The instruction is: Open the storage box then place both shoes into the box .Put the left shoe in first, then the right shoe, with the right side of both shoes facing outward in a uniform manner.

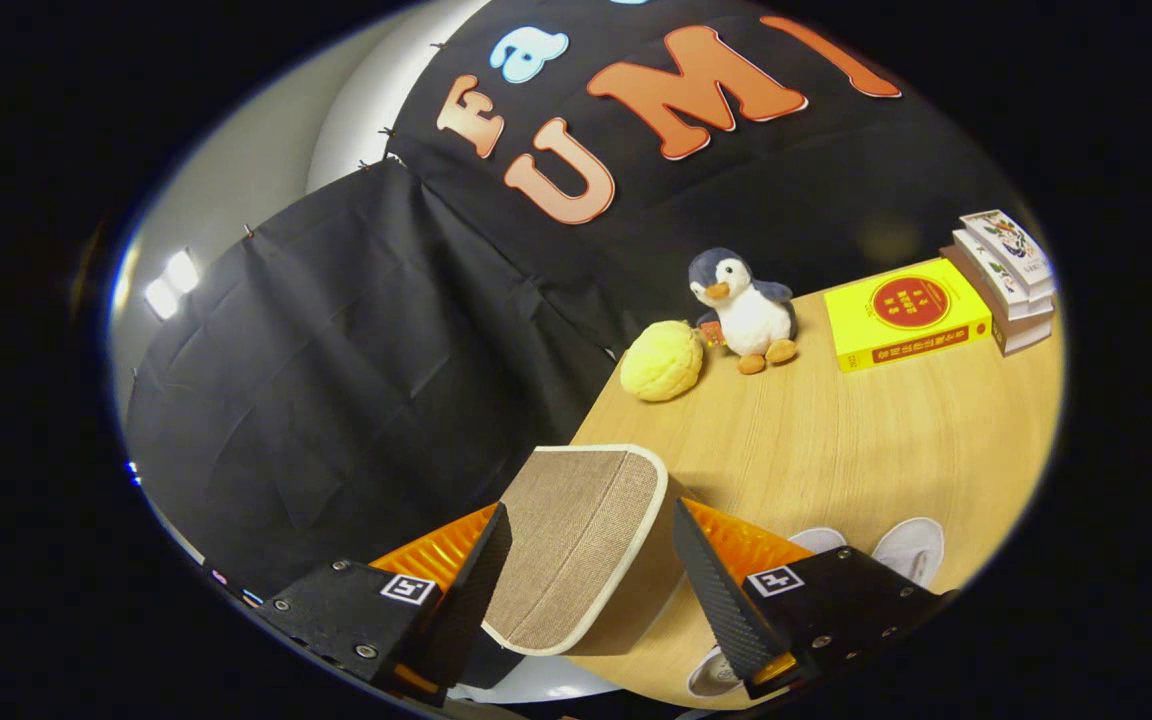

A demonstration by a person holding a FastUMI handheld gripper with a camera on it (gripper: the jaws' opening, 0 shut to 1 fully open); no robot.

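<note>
Storage box lid (576, 545) seen at lower centre, flanked left and right by fingers of gripper (591, 590). Shoes (896, 548) placed on table (836, 450) at lower right. Round plush (662, 361) set left of penguin toy (744, 308) at centre. Book (906, 312) laid right of penguin, book stack (1006, 278) behind it at upper right.

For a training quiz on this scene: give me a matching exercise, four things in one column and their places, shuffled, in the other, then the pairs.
Things:
1. beige woven lid with white rim
2. grey-and-white plush penguin
3. round yellow plush bun
4. yellow hardcover book

Places:
A. lying flat next to a stack of books
B. at the wooden table's corner, by the black cloth
C. between the gripper's open fingers
D. standing between the bun and the yellow book

Pairs: 1-C, 2-D, 3-B, 4-A
</note>
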